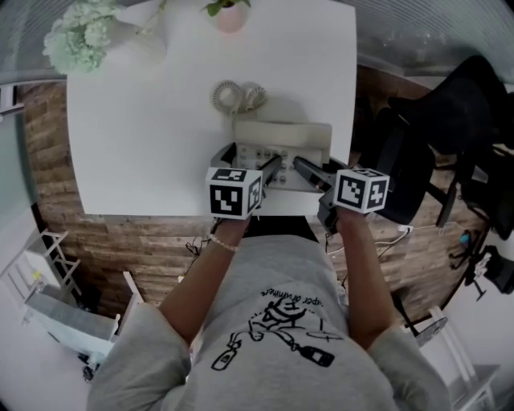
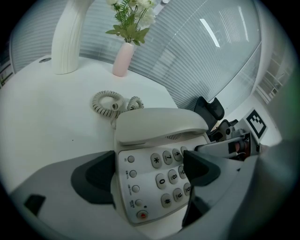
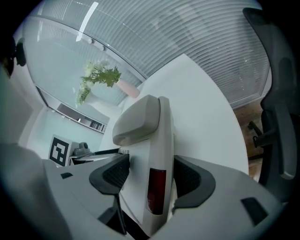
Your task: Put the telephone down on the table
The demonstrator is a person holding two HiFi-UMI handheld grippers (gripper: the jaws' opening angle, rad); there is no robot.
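A beige push-button telephone (image 1: 281, 138) lies near the front edge of the white table (image 1: 144, 120), its handset on the cradle and its coiled cord (image 1: 238, 96) behind it. My left gripper (image 1: 247, 163) is at its left end. In the left gripper view the left pad presses the telephone's (image 2: 159, 140) side and the right pad lies on the keypad. My right gripper (image 1: 315, 172) is at the right end. In the right gripper view the telephone (image 3: 157, 140) stands edge-on between the wide jaws of the right gripper (image 3: 150, 174), with a thin gap at the left pad.
A pink vase (image 1: 230, 16) with greenery and a white vase of pale flowers (image 1: 80, 36) stand at the table's far side. A black office chair (image 1: 450, 128) is right of the table. Wooden floor shows beyond the table edges.
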